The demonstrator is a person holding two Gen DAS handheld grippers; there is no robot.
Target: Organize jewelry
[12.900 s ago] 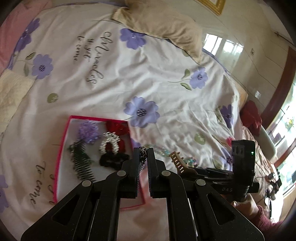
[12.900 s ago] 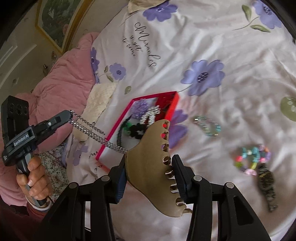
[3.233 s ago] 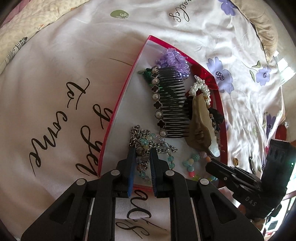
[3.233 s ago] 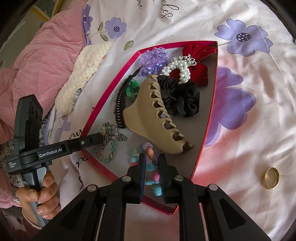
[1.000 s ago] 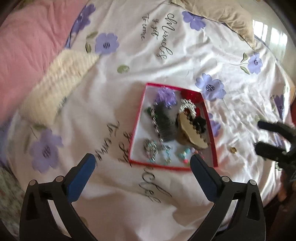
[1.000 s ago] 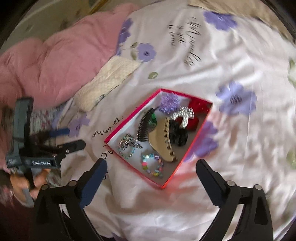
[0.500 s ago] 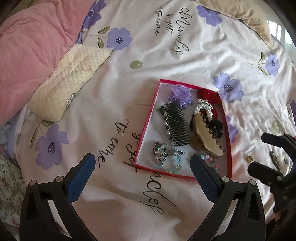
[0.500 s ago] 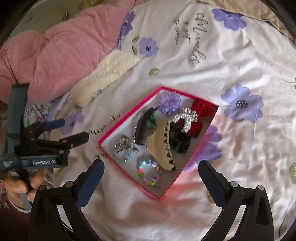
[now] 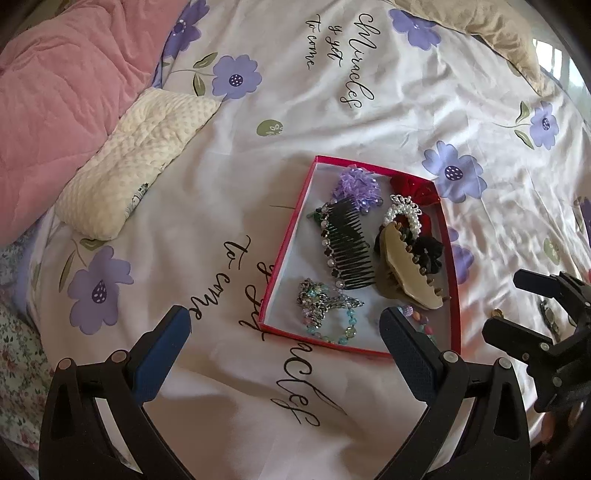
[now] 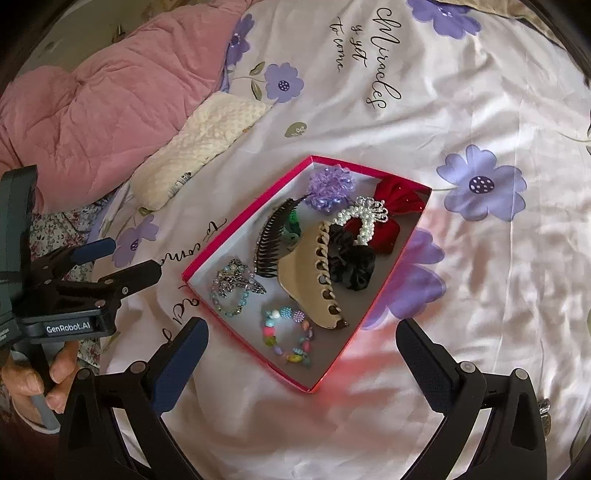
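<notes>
A red-rimmed box (image 9: 288, 243) (image 10: 236, 225) lies on the flowered bed sheet. In it are a tan claw clip (image 9: 402, 273) (image 10: 306, 277), a black comb (image 9: 349, 243) (image 10: 271, 236), a silver chain with blue beads (image 9: 321, 302) (image 10: 232, 286), a coloured bead bracelet (image 10: 286, 338), a black scrunchie (image 10: 351, 262), a pearl piece (image 10: 364, 218), a red bow (image 10: 397, 199) and a purple flower (image 9: 356, 182). My left gripper (image 9: 284, 332) hangs open and empty above the box's near edge. My right gripper (image 10: 301, 345) is open and empty too. A gold ring (image 9: 496, 313) lies right of the box.
A pink quilt (image 9: 55, 96) and a cream cushion (image 9: 133, 162) fill the left side. A beige pillow (image 9: 476, 22) lies at the top right. A hand (image 10: 33, 384) holds the left gripper's handle. A dark watch (image 9: 546, 314) sits near the ring.
Both grippers, shut on jewelry down in the box a few seconds ago, have opened and lifted away. Over the last second the view has steadied with the box slightly closer.
</notes>
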